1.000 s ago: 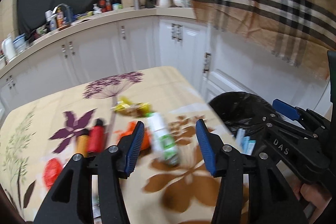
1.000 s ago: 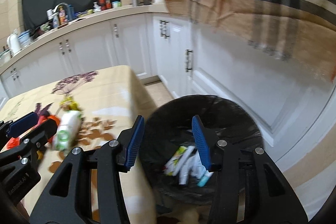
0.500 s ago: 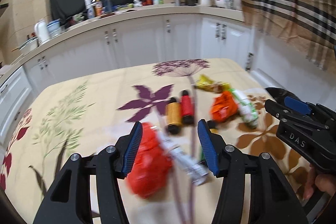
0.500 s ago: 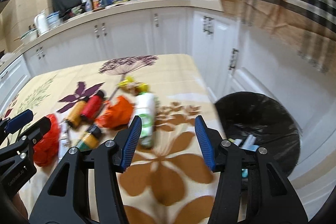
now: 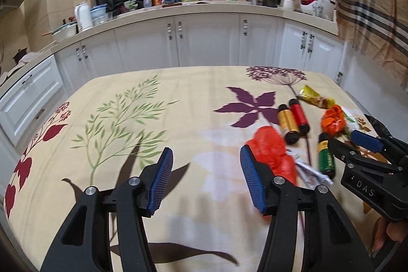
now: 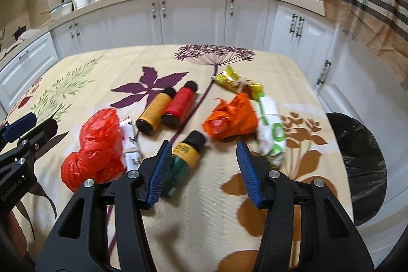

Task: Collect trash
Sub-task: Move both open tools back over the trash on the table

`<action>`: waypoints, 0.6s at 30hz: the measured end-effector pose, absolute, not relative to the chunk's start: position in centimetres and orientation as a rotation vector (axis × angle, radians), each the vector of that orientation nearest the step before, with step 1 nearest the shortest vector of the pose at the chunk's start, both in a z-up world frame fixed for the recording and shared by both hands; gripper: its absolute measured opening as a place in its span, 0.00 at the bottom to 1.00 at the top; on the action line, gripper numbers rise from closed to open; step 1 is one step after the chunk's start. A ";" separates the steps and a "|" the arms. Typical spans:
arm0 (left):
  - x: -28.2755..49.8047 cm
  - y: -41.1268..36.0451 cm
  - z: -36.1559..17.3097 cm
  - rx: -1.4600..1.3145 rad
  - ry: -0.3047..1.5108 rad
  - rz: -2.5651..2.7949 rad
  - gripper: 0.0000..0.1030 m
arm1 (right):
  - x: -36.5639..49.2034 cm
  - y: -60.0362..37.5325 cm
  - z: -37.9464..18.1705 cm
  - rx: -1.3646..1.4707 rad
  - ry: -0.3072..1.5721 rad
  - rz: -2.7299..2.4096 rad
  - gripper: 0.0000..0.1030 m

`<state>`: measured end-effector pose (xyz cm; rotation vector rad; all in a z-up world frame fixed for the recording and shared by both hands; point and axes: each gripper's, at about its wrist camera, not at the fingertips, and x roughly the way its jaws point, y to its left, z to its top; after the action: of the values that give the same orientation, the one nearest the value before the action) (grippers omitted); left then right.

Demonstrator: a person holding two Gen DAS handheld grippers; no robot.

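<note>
Overhead, we hold left gripper point(image 5: 205, 179) wide, nothing between ribbed blue pads, above floral tablecloth point(image 5: 153, 119). Right gripper point(image 6: 201, 170) also wide, empty, over frame centre. Crinkled red plastic bag point(image 6: 94, 147) lower left of right view, touching white printed wrapper point(image 6: 131, 144). Green-yellow cylindrical bottle point(image 6: 185, 157) lies beside left pad. Crumpled orange bag point(image 6: 230, 116) centre right. Black-lined trash bin point(image 6: 362, 165) at right edge, past table.

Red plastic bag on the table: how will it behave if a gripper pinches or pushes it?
The red plastic bag looks thin and crumpled, so it probably squashes and hangs limp when pinched. Pushed, it likely slides and deforms rather than rolls. It touches a white wrapper, which may drag along.
</note>
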<state>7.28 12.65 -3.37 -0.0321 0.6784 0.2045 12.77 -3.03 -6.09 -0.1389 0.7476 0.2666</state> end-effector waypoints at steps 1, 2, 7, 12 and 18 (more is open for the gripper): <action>7.2 13.0 -3.5 -0.037 0.682 0.209 0.53 | 12.9 -2.7 -6.2 -0.146 0.752 0.267 0.50; 7.2 13.3 -3.6 -0.041 0.685 0.211 0.53 | 13.0 -2.4 -6.3 -0.156 0.760 0.265 0.50; 7.1 13.9 -3.9 -0.057 0.694 0.208 0.53 | 13.7 -1.7 -7.0 -0.183 0.805 0.256 0.50; 7.1 13.7 -4.0 -0.064 0.696 0.190 0.53 | 14.0 -2.2 -7.6 -0.181 0.844 0.239 0.50; 7.3 13.1 -4.0 -0.069 0.701 0.170 0.55 | 14.1 -2.5 -7.7 -0.183 0.854 0.258 0.42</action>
<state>7.30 13.06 -3.99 -0.0686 0.7007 0.1697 14.07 -2.46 -7.68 -0.1832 0.8544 0.2584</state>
